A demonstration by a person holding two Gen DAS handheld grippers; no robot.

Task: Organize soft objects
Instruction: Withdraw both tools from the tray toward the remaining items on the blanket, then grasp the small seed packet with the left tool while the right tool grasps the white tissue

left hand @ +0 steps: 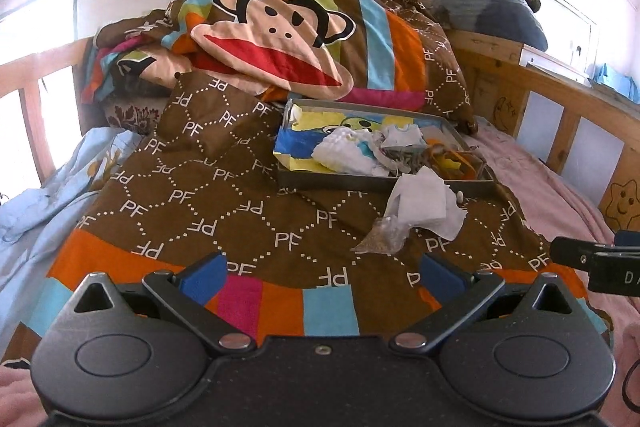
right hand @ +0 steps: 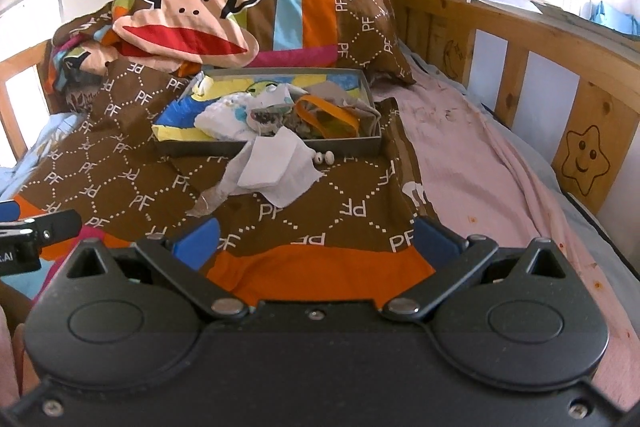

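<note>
a crumpled white tissue [left hand: 424, 205] lies mid-frame on the brown quilt [left hand: 224, 195], just below the grey tray [left hand: 352, 183], touching a clear plastic packet [left hand: 380, 241]. the tray holds a heap of small cloths [right hand: 240, 119] and an orange strap [right hand: 328, 117]; two white beads [right hand: 324, 158] sit beside its front wall. a monkey-face pillow [left hand: 272, 47] rests above. the left gripper [left hand: 320, 273] and right gripper [right hand: 316, 239] hover low in frame, jaws spread wide, holding nothing.

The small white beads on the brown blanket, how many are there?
2. The small white beads lie side by side on the brown blanket, just in front of the grey tray, right of the white tissue. More may be hidden under it.
</note>
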